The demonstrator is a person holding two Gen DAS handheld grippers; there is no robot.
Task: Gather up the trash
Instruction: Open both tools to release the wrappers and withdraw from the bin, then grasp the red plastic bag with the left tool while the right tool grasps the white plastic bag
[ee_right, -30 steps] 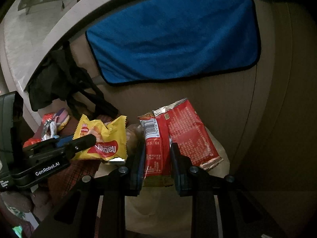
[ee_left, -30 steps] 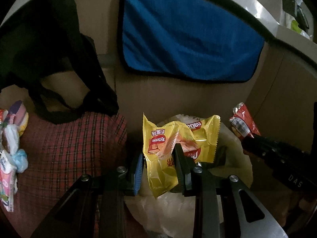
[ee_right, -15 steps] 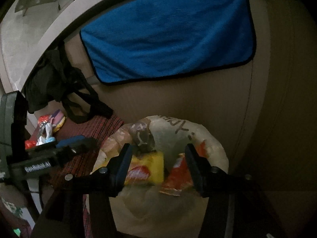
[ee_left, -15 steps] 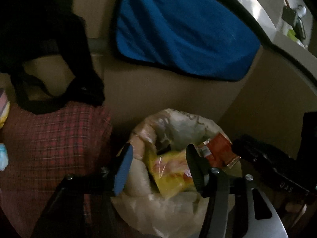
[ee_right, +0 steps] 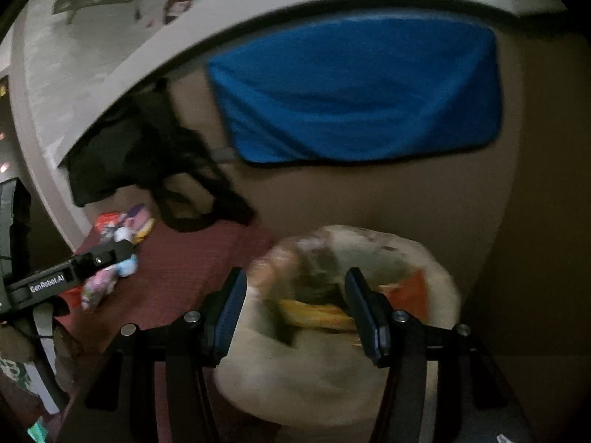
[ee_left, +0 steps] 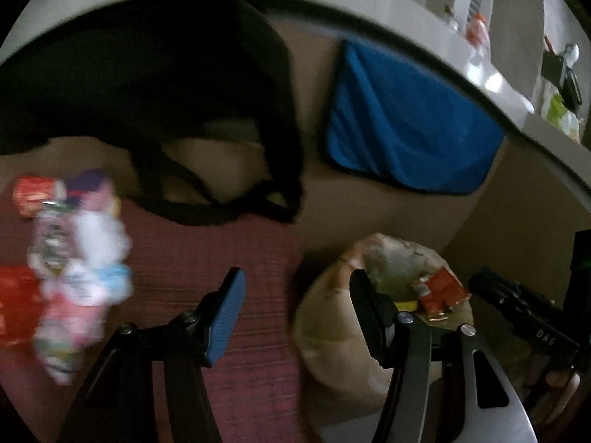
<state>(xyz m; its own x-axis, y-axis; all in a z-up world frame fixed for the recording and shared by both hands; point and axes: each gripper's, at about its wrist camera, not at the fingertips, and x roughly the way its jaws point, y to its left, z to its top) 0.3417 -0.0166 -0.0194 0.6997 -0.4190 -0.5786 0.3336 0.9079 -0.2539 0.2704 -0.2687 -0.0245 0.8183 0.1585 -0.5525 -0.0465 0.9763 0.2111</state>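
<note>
Left gripper (ee_left: 295, 306): we see it wide open, empty.
Right gripper (ee_right: 293, 302): likewise spread, empty.
Wrappers: red wrapper (ee_left: 439, 291) and yellow wrapper (ee_right: 314, 312) inside the trash bag (ee_right: 321, 384), lower center.
Remaining trash (ee_left: 70, 269): left edge.

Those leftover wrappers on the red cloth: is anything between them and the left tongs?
Nothing visible. The left tongs are open and empty, and only bare red cloth lies between them and the blurred wrappers at the left.
</note>
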